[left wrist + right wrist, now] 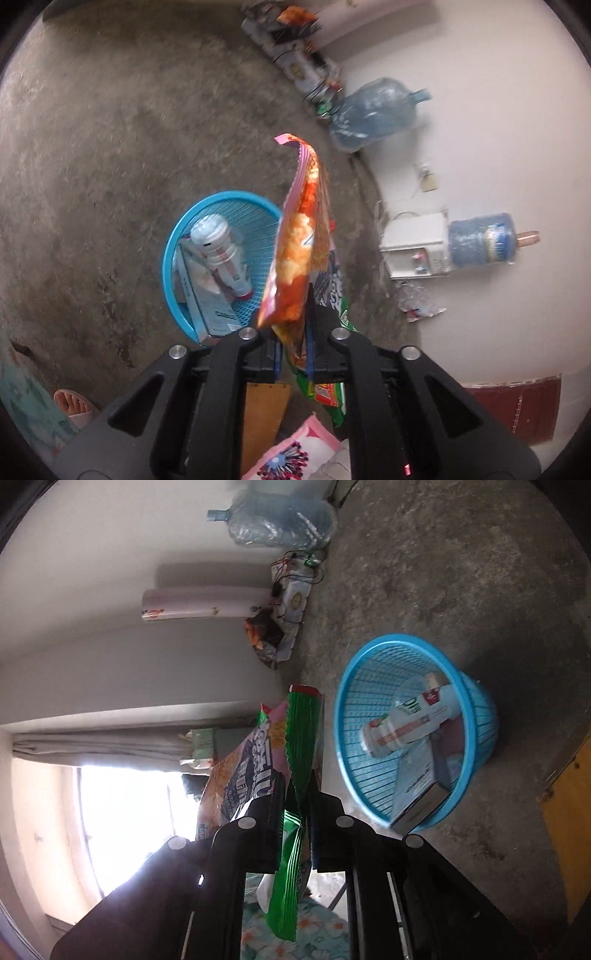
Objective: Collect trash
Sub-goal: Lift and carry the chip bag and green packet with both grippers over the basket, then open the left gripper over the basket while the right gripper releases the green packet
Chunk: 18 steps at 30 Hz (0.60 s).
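Note:
My left gripper (293, 325) is shut on an orange snack bag (297, 236), held in the air just right of a blue plastic basket (168, 258) on the concrete floor. The basket holds a white bottle (221, 251) and a light blue carton (207, 291). My right gripper (295, 794) is shut on a green snack bag (301, 746), held left of the same basket (341, 716), with the bottle (410, 723) and carton (417, 782) inside. The other hand's orange bag (240, 771) hangs beside the green one. The green bag (328, 391) also shows under my left gripper.
Large water jugs (373, 114) stand by the white wall, with a water dispenser (413, 243) and a crumpled plastic bag (417, 299). Power strips and clutter (291, 48) line the wall. A yellow wooden board (569, 805) is at the right. A sandalled foot (70, 406) is lower left.

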Each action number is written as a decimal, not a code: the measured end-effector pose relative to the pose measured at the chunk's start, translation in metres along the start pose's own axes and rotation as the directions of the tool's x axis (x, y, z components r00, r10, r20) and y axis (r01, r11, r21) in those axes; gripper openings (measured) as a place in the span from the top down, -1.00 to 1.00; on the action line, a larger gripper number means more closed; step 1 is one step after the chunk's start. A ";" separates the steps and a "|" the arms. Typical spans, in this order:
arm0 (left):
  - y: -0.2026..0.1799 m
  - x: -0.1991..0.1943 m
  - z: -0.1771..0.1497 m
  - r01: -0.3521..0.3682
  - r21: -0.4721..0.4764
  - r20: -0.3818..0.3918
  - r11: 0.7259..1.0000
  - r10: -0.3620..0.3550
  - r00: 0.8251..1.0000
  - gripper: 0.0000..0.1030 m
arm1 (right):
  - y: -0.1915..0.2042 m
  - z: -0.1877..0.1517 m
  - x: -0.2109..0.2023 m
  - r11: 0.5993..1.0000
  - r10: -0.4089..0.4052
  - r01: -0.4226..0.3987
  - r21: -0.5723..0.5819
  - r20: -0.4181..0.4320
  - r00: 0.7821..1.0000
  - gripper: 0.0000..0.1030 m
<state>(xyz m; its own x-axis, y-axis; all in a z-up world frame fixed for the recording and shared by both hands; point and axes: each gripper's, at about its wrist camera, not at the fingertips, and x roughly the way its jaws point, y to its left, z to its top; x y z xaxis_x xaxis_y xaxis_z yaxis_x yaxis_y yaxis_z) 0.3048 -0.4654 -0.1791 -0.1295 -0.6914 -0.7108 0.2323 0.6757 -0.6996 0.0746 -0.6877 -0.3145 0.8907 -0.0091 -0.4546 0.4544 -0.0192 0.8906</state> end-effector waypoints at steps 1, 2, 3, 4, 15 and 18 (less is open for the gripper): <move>0.005 0.015 0.001 -0.051 -0.013 -0.029 0.999 0.051 0.998 0.25 | -0.010 0.004 0.005 0.997 -0.071 0.071 -0.013 0.012 0.997 0.66; 0.010 0.028 0.004 -0.084 -0.021 -0.047 0.996 0.083 0.995 0.00 | -0.021 0.006 0.008 0.988 -0.150 0.150 -0.028 0.023 0.988 0.53; 0.015 0.040 0.006 -0.109 -0.022 -0.064 0.994 0.108 0.992 0.00 | -0.030 0.008 0.010 0.980 -0.195 0.196 -0.034 0.028 0.980 0.49; 0.020 0.046 0.005 -0.136 -0.016 -0.072 0.991 0.135 0.988 0.00 | -0.041 0.008 0.012 0.973 -0.230 0.231 -0.027 0.026 0.973 0.46; 0.024 0.016 0.003 -0.088 0.011 -0.034 0.996 0.088 0.996 -0.01 | -0.039 -0.001 -0.005 0.950 -0.301 0.310 -0.047 0.142 0.943 0.05; 0.006 -0.015 -0.002 -0.041 0.075 -0.001 0.996 0.042 0.999 -0.05 | -0.012 -0.012 -0.022 0.931 -0.328 0.353 -0.094 0.213 0.920 0.04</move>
<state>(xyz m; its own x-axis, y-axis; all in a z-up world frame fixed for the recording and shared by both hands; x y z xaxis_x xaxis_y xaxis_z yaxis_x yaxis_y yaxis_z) 0.3063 -0.4502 -0.1724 -0.1210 -0.6624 -0.7393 0.3094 0.6826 -0.6621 0.0501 -0.6750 -0.3149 0.6672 -0.2155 -0.7130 0.7391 0.0730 0.6696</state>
